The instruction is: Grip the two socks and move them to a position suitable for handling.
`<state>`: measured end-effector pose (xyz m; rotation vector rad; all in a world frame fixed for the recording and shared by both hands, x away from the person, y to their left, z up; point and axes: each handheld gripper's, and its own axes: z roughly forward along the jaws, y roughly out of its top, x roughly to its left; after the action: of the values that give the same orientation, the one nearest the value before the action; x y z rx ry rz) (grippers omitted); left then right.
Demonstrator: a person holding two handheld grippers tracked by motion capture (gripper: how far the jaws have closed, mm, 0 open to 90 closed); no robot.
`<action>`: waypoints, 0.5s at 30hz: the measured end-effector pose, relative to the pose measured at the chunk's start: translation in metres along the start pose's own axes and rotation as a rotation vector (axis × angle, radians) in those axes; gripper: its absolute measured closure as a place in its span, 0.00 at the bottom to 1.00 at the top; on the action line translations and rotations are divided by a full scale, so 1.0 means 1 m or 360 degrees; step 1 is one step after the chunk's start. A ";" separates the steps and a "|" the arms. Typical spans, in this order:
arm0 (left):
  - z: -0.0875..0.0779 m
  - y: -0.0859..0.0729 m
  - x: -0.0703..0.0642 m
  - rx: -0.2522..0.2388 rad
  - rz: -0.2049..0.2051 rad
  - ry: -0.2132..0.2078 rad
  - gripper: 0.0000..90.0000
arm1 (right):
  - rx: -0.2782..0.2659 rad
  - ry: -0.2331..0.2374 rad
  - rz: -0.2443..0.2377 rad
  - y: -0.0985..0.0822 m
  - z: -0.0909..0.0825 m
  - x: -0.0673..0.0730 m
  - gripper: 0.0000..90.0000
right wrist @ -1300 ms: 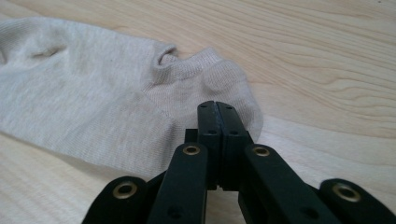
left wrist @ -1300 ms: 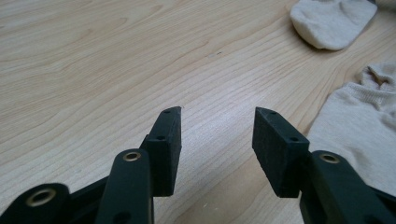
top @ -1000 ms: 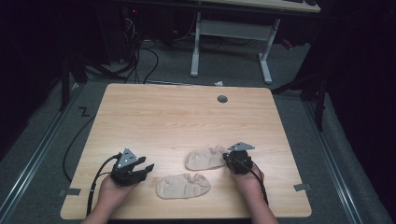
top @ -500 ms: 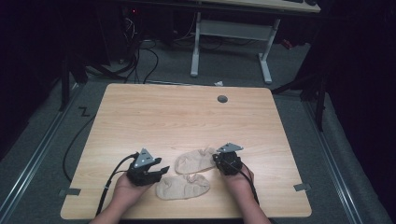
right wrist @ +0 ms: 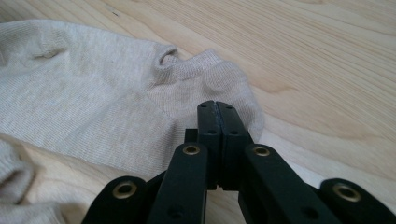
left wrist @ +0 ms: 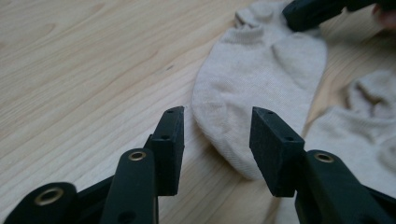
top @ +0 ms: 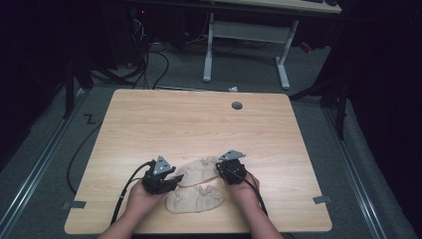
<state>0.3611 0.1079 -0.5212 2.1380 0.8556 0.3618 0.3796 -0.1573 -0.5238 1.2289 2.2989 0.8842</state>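
Two beige ankle socks lie near the front edge of the wooden table. The farther sock partly overlaps the nearer sock. My right gripper is shut on the farther sock's heel end. My left gripper is open and its jaws have just been closing. That sock's toe lies just beyond and between its tips, untouched by the pads. In the left gripper view the right gripper's black jaw sits on the sock's far end.
A round cable hole sits near the table's far edge. Beyond the table stand a white desk frame and loose cables on the grey floor. Black cables trail from both grippers over the front edge.
Both hands have moved toward each other. The right gripper has dragged the farther sock leftward onto the nearer one, and the left gripper has come right to the sock's toe.
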 end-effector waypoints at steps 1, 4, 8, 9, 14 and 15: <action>0.001 -0.001 0.000 0.0008 0.0009 0.0012 0.62 | 0.0000 0.0000 0.0000 0.000 0.000 0.000 1.00; -0.001 -0.005 0.003 0.0036 0.0026 0.0058 0.65 | -0.0010 0.0019 -0.0009 0.003 0.003 0.005 0.99; -0.002 -0.010 0.010 0.0068 0.0015 0.0103 0.66 | -0.0008 0.0040 -0.0030 0.004 0.004 0.011 0.98; -0.002 -0.010 0.011 0.0069 -0.0002 0.0102 0.67 | -0.0012 0.0044 -0.0037 0.005 0.004 0.012 0.97; -0.004 -0.012 0.015 0.0063 -0.0044 0.0086 0.70 | -0.0093 0.0018 -0.0007 0.008 -0.003 0.009 0.81; -0.004 -0.012 0.015 0.0063 -0.0044 0.0086 0.71 | -0.0093 0.0018 -0.0007 0.008 -0.003 0.009 0.81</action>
<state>0.3644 0.1259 -0.5287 2.1590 0.9290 0.3935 0.3777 -0.1472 -0.5164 1.1968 2.2673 0.9524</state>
